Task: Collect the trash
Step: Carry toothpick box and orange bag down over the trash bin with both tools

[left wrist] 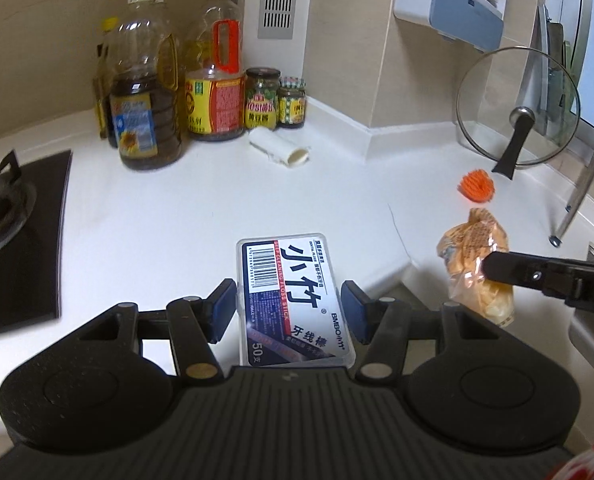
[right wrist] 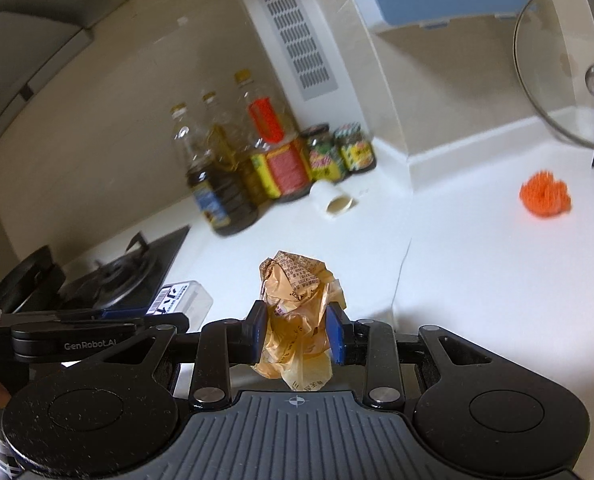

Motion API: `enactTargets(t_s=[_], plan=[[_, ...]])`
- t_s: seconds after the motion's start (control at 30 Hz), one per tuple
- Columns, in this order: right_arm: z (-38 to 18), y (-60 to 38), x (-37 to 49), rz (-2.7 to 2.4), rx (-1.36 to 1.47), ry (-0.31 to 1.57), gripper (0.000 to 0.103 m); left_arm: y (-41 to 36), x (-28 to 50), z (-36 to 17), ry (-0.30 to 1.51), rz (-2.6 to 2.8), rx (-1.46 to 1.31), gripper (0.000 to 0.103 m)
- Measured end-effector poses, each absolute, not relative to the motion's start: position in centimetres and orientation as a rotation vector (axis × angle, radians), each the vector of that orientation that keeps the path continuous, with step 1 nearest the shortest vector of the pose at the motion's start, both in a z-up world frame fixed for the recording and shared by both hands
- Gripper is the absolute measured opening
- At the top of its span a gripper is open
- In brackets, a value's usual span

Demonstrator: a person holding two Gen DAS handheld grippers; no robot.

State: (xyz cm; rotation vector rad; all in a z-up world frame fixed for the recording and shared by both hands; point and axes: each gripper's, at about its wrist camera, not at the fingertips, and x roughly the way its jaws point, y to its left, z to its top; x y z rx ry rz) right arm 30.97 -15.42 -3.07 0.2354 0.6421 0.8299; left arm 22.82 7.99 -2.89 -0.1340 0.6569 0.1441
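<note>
Right now both grippers hold trash above the white worktop (left wrist: pixel 177 208). The left gripper (left wrist: pixel 288 309) has its jaws clamped on a clear floss box (left wrist: pixel 293 300), blue pads pressed to its long sides, with the printed label facing up and the box pointing away from the camera. In the right wrist view the same box (right wrist: pixel 185 300) shows just behind the left gripper (right wrist: pixel 97 320), at the left edge.

The right gripper (right wrist: pixel 297 334) has its jaws clenched on a crumpled orange-tan wrapper (right wrist: pixel 297 308), which bulges above and hangs below the pads. From the left wrist view the wrapper (left wrist: pixel 473 256) hangs off the tip of the right gripper (left wrist: pixel 493 268), near the worktop's front edge.

Two more bits lie loose on the worktop: a white roll (left wrist: pixel 281 148) on its side just in front of the jars (left wrist: pixel 275 98), and an orange scrap (left wrist: pixel 478 186), possibly a scrubber, though it is too blurred to say, near the glass lid (left wrist: pixel 517 108) leaning on the wall. Oil bottles (left wrist: pixel 149 88) stand in the corner beside the jars, and a stove (left wrist: pixel 17 232) sits at the left.
</note>
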Motion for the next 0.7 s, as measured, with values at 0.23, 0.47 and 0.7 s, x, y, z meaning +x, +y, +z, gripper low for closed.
enactTargets(t_s=[0.23,0.47,0.7], plan=[[-5.4,-16.0,27.7,0.87,0.21,0.73,0.032,5.9,18.8,-4.9,0.691,0.171,-0.171,0.054],[-8.4,-16.2,25.4,0.855,0.158,0.824,0.032,4.7,16.1,-7.6,0.754,0.2,-0.214,0.054],[-11.8,-15.6,24.1,0.81,0.123,0.908,0.032,4.1,15.6,-10.8,0.835,0.197,-0.236,0.054]])
